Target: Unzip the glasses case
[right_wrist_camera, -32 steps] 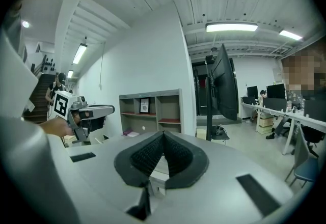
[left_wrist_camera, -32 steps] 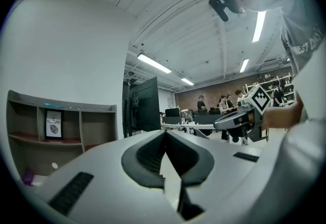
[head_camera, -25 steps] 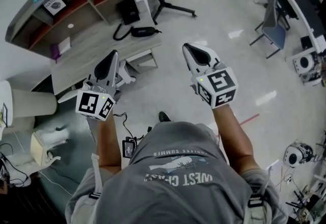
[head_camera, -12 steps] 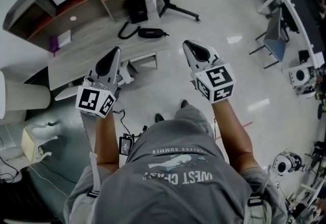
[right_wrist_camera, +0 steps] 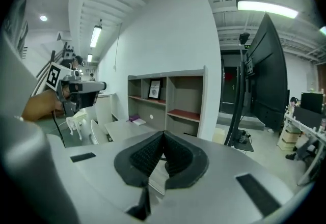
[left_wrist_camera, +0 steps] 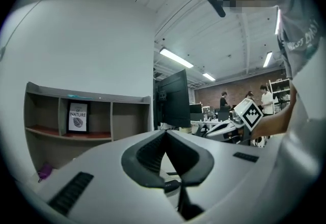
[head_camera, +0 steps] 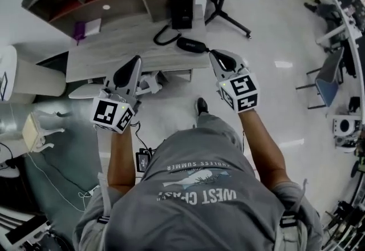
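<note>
While the glasses case [head_camera: 191, 45] lies on the worktop [head_camera: 114, 50], the left hand-held gripper [head_camera: 133, 64] and the right hand-held gripper [head_camera: 221, 57] hover clenched and empty.

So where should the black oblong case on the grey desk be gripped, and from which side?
Probably across its narrow width, near the left end. The black oblong case lies flat by the front right corner of the grey desk, long axis roughly along the front edge, so jaws coming from that edge would span it. The right gripper is nearest. No zip pull can be made out.
</note>
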The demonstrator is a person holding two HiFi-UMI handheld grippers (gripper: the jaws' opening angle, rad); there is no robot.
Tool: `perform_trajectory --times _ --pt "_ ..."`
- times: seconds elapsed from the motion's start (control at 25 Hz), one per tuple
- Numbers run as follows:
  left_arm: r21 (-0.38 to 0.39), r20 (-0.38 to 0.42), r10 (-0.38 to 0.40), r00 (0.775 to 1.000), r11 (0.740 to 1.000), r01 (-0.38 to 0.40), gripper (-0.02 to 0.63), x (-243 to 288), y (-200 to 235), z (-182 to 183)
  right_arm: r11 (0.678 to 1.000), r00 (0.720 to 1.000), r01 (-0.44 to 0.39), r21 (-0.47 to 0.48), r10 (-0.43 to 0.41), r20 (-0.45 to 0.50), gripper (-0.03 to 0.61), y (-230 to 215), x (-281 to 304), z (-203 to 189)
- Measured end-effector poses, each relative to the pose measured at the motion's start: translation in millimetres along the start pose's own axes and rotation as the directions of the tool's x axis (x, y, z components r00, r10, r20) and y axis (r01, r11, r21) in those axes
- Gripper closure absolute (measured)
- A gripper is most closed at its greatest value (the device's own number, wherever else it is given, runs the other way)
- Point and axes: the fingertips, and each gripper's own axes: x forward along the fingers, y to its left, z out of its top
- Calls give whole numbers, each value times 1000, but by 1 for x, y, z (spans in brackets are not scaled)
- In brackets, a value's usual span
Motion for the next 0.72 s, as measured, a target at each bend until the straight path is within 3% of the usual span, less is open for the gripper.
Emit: perform_trajectory --times 0.32,0.72 --pt "-34 -46 75 996 996 -76 615 40 16 -27 970 995 -63 -234 44 -85 561 -39 74 -41" --pt "-86 -153 142 978 984 -157 615 58 33 -66 909 961 -233 -344 162 -223 541 -52 154 -125"
